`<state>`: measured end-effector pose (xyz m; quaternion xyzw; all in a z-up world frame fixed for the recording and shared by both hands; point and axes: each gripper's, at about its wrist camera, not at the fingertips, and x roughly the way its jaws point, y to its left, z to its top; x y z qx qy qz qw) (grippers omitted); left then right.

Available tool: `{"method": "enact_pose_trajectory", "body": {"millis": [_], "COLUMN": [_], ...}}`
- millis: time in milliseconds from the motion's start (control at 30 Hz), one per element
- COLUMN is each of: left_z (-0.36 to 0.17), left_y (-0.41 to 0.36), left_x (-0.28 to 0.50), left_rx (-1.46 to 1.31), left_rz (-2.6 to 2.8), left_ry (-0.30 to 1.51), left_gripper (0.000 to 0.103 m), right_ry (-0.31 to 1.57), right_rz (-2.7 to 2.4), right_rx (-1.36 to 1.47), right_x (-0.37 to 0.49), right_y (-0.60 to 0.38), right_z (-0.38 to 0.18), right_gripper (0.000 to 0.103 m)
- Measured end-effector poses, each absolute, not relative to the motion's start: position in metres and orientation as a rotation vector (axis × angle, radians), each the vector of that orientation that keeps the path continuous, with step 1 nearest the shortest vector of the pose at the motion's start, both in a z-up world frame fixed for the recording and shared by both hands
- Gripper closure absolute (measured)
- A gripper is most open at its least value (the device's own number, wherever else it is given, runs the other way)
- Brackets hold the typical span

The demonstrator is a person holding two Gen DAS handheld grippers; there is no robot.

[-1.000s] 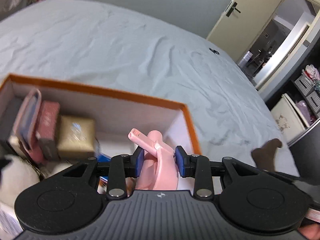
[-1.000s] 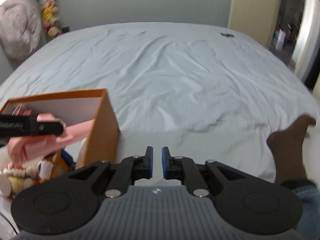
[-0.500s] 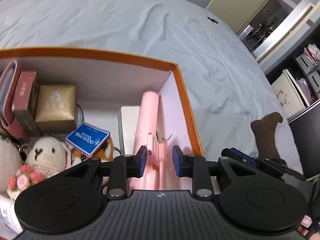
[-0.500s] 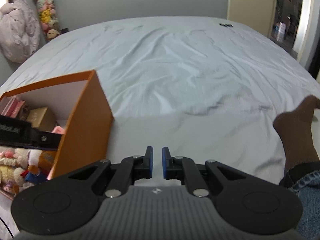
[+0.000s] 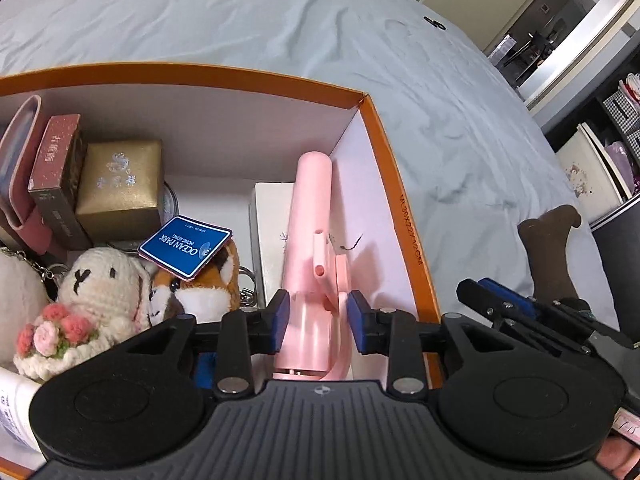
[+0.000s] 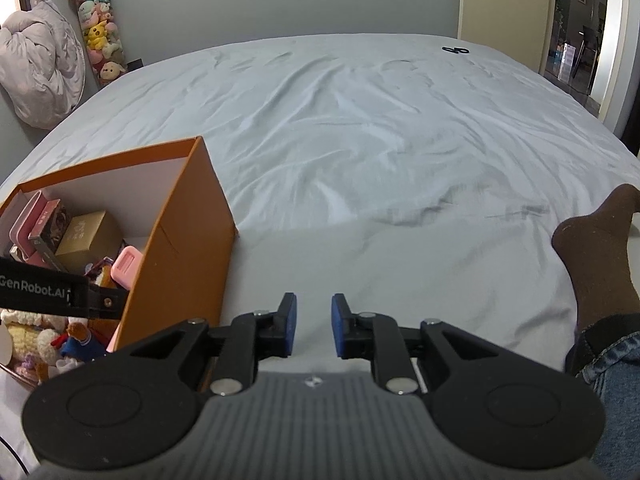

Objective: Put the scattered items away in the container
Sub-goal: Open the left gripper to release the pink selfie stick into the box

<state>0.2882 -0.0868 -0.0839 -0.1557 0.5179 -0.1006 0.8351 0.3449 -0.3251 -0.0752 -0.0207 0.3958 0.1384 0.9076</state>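
Toward the bed's left side, orange box (image 5: 384,152): it sits on the grey sheet, already packed.
Box, left part: a gold gift box (image 5: 120,184), a cream crochet bunny (image 5: 100,284), and a blue Ocean Park tag (image 5: 186,246).
Box, right wall: the pink tool (image 5: 310,240) lies lengthwise against it, on the box's contents.
Your left tongs (image 5: 318,316): released, pads standing just clear of the pink tool on either side.
Your right tongs (image 6: 313,330): spread with nothing between them, over bare bed (image 6: 360,140) just right of the box.
Bed's right edge: your brown-socked foot (image 6: 596,256).
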Motion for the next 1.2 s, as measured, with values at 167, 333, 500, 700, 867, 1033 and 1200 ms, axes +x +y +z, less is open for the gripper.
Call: {"method": "enact_pose_trajectory", "body": {"millis": [167,333,500,700,867,1033,1200], "left_z": [-0.088,-0.093,-0.086,-0.053,-0.019,0.005,0.013], "left_y": [-0.076,-0.076,-0.076,-0.077,-0.067,-0.045,-0.018], "left_x": [0.289,0.288,0.283,0.256,0.223,0.188,0.153], "left_rx": [-0.456,-0.457,-0.456,-0.324,-0.226,-0.174,-0.125], "left_rz": [-0.263,-0.243,-0.266,-0.264,-0.222,-0.167,-0.093], "left_ry": [1.123,1.122,1.094,0.964,0.809,0.696,0.653], "left_gripper": [0.067,0.067,0.067,0.067,0.067,0.054,0.048], "right_ry": [0.823,0.827,0.823,0.761,0.648,0.584,0.553], "right_rz": [0.292,0.296,0.295,0.312,0.352,0.396,0.434], "right_rx": [-0.047,-0.057,-0.066,-0.062,-0.034,-0.025,-0.023], "right_x": [0.344,0.343,0.341,0.323,0.289,0.252,0.224], "right_y": [-0.323,-0.321,-0.322,-0.321,-0.308,-0.287,-0.264], "right_z": [-0.077,-0.078,-0.078,-0.058,-0.028,-0.013,-0.006], "right_gripper": [0.082,0.082,0.082,0.076,0.072,0.071,0.070]}}
